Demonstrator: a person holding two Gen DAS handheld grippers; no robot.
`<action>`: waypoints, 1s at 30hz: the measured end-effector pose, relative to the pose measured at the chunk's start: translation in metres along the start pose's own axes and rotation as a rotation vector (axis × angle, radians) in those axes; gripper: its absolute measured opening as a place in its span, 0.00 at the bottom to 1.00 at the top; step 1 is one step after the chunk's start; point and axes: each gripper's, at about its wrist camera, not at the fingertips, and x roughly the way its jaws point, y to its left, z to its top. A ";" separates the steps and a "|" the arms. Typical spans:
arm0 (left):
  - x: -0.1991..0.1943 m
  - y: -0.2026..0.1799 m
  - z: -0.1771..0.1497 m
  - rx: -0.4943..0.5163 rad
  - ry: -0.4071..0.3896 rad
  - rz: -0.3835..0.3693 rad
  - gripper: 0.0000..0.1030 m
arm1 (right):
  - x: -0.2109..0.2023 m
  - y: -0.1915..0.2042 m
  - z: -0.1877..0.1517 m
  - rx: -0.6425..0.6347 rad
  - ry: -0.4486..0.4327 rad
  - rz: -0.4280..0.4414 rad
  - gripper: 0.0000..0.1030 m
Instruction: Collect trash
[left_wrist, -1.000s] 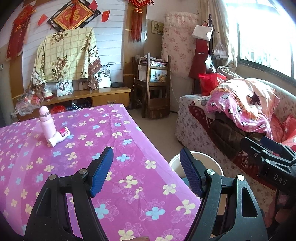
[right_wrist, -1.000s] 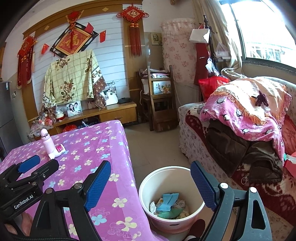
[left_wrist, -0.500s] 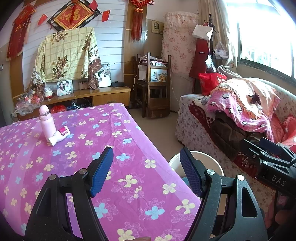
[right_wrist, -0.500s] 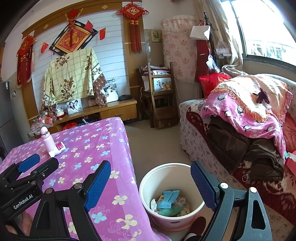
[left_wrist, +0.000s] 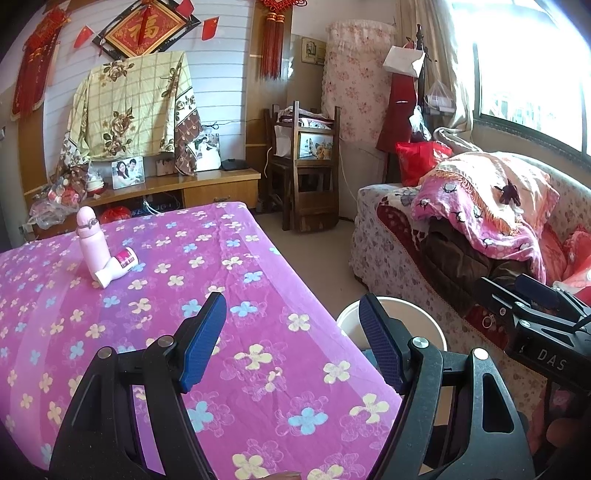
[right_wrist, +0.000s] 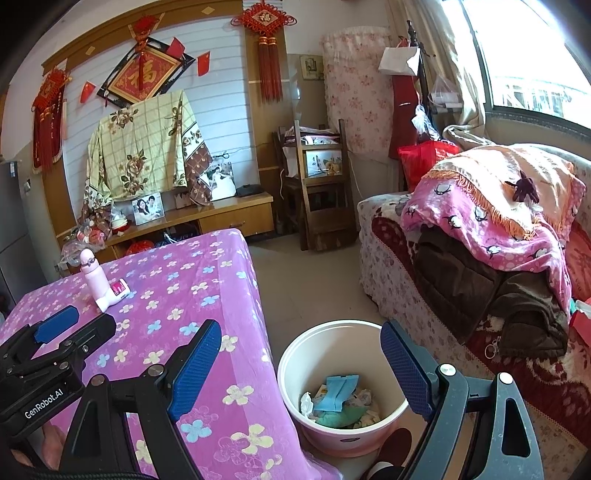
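Both my grippers sit over the near end of the tabletop (left_wrist: 155, 295), jaws released and nothing between them. Left gripper (left_wrist: 291, 343) straddles the tabletop's right edge; right gripper (right_wrist: 301, 363) is out past that edge, above the bin (right_wrist: 295, 373). Open floor (right_wrist: 306, 280) runs between the tabletop edge and the sofa (right_wrist: 388, 273); the bin stands on it, just beside the hanging cloth.

Trash (right_wrist: 338, 400) is in the bin: a blue folded piece on top of crumpled white and green scraps, filling only the bottom.

On the far tabletop a pink bottle (left_wrist: 90, 240) stands upright with a white tube (left_wrist: 118, 267) lying against its base.

From the left wrist view only the bin rim shows, its contents hidden behind my jaws; tube label unreadable
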 end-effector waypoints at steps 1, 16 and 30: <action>0.000 0.000 -0.001 0.000 0.001 -0.001 0.71 | 0.001 0.000 -0.001 0.001 0.002 0.000 0.84; 0.004 0.000 -0.003 -0.004 0.020 -0.011 0.71 | 0.004 -0.002 -0.005 0.008 0.018 0.003 0.84; 0.006 0.000 -0.009 -0.011 0.028 -0.010 0.71 | 0.007 -0.002 -0.011 0.009 0.027 0.005 0.84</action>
